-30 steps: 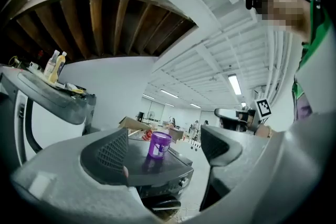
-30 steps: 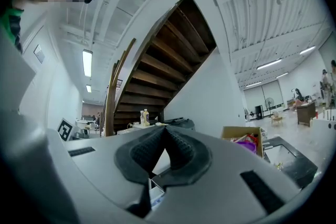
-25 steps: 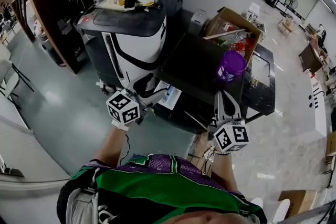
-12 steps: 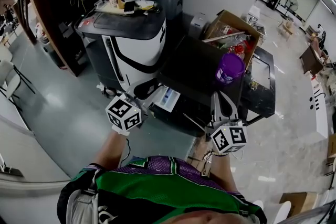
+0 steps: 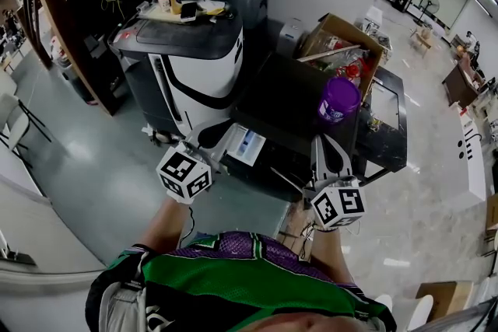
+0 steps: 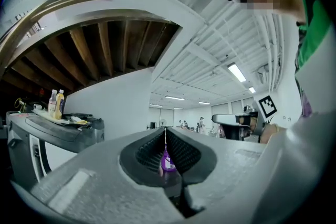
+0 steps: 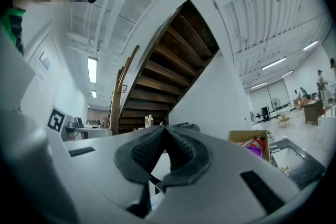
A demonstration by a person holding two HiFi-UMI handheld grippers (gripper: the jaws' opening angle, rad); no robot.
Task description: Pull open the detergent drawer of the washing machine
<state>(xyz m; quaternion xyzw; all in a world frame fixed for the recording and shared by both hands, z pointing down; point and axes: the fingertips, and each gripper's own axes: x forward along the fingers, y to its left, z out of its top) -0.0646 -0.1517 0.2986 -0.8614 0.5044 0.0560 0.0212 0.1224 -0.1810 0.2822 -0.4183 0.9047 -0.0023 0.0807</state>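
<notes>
Here left gripper sits closed

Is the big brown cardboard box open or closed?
Open. The brown cardboard box has its flaps spread apart, and the head view looks down on the colourful packets inside it.

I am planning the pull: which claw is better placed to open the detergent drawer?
Left, I think. The left claw, shut, sits just beside the detergent drawer; the right claw hangs farther from it.
</notes>
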